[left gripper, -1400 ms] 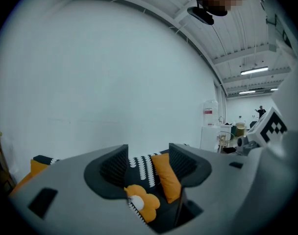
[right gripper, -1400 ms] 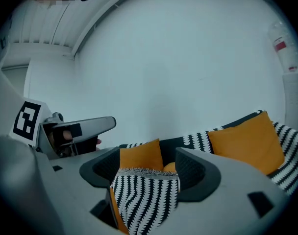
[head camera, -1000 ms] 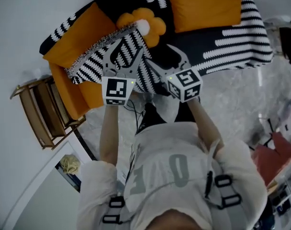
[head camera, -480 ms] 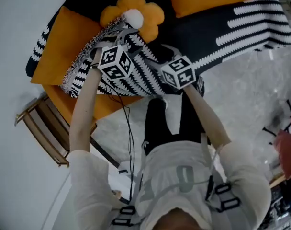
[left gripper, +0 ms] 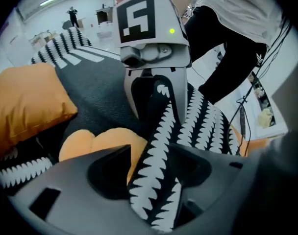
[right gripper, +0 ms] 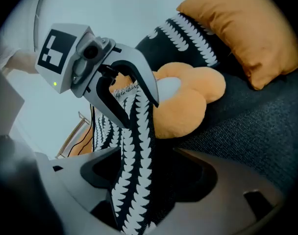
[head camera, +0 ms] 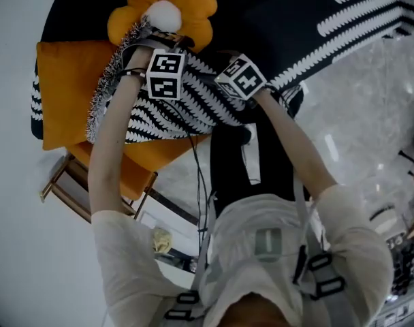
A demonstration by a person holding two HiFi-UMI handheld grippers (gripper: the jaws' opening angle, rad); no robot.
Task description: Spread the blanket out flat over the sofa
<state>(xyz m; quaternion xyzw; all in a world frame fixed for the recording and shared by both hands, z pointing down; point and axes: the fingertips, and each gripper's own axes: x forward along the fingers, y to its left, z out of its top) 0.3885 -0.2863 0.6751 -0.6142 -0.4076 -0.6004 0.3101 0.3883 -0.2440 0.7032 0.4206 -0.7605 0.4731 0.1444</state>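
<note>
**Gripper state**
- L gripper (left gripper: 151,155): jaws closed on the blanket (left gripper: 161,131). A black-and-white zigzag strip of fabric runs up btwn them.
- R gripper (right gripper: 139,175): jaws likewise clamped on the blanket, w/ fabric pinched btwn the two.
- Each gripper view shows the other gripper opposite and near. A taut band of blanket runs from one to the other.

**Blanket position (head view)**
- Bunched, not flat.
- It lies at the end of the sofa (left gripper: 90,97) on the person's left, draped over an orange seat pad (head camera: 67,80). Fringed edge faces the outer side.
- Both grippers hold its upper edge, close together, just beside the flower cushion (head camera: 193,5) (orange petals, white centre).

**Other items**
- Orange pillow (right gripper: 242,28) leans at the sofa back, further along from the flower cushion.
- A striped black-and-white throw (head camera: 357,19) covers the far part of the sofa.
- Wooden rack (head camera: 64,182) stands beside the sofa end.
- Pale marbled floor (head camera: 357,128) lies in front of the sofa.
- Cables (head camera: 197,176) run from the grippers toward the person's torso.
</note>
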